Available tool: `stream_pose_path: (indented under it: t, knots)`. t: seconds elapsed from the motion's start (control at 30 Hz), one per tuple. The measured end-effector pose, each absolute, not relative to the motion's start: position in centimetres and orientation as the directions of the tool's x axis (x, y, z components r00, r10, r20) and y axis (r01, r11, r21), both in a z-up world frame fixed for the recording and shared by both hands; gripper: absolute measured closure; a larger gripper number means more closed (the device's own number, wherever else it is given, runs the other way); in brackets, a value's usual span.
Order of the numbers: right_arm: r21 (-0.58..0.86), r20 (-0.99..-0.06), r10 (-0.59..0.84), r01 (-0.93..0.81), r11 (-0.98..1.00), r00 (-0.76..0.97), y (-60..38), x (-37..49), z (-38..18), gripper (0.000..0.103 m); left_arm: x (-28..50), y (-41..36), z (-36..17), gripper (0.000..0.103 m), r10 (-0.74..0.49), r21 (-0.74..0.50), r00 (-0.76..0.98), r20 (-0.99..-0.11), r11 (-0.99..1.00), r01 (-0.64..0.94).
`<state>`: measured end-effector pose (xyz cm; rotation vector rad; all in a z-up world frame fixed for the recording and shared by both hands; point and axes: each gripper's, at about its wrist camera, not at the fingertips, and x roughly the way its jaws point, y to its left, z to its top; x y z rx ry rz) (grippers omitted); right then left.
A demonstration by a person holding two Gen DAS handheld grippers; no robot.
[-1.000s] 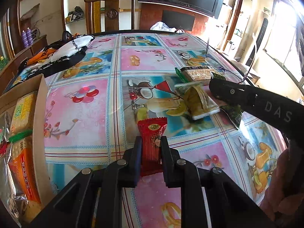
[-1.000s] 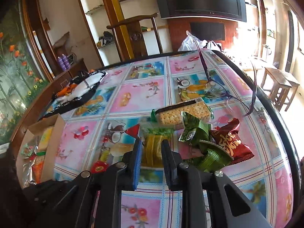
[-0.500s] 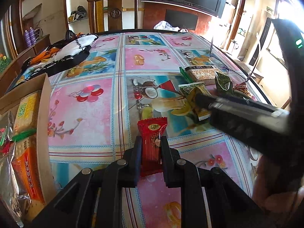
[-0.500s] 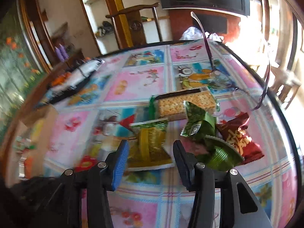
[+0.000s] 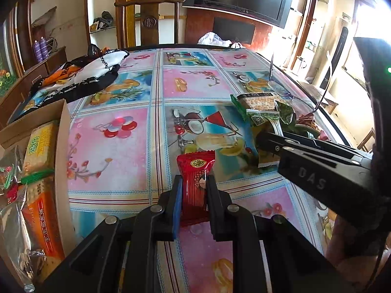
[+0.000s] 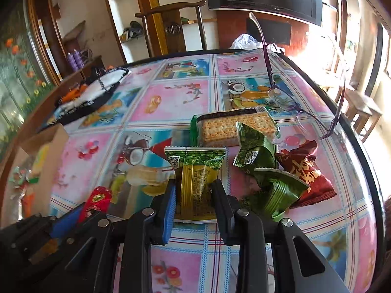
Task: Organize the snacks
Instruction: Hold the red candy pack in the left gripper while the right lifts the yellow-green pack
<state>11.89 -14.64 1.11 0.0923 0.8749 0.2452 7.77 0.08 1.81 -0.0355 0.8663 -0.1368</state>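
Observation:
My left gripper [image 5: 194, 183] is shut on a small red snack packet [image 5: 195, 180] and holds it over the table's near part. The packet also shows in the right wrist view [image 6: 97, 199]. My right gripper [image 6: 194, 190] has its jaws around a green and yellow snack packet [image 6: 195, 180] that lies on the table; the fingers [image 6: 168, 207] stand close to its sides. Whether they press it I cannot tell. A cardboard box [image 5: 59, 161] with several snacks stands at the left.
A cracker pack [image 6: 234, 128], green packets [image 6: 254, 151] and a dark red packet [image 6: 308, 173] lie right of my right gripper. Glasses [image 6: 283, 100] lie behind them. A black and white cloth [image 5: 80, 78] lies at the far left. The table edge [image 6: 361, 151] curves at the right.
My right gripper opened wide, moved forward over the green and yellow packet and has narrowed around it. My left gripper still holds the red packet in the same place.

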Motion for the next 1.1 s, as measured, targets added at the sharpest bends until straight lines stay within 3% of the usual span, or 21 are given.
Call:
stream_pose_path:
  t: [0.23,1.1]
  knots:
    - [0.231,-0.700,0.306,-0.201,0.952,0.646,-14.7,10.9,2.5,0.072,7.4,0.5,2.8,0.086,-0.143,-0.103,0.662,-0.736,0.990,0.100]
    - [0.240,-0.676,0.342,-0.244,0.940,0.653,-13.6,10.0,3.2,0.072,6.8,1.4,4.2,0.086,-0.145,-0.115,0.691,-0.708,0.989,0.089]
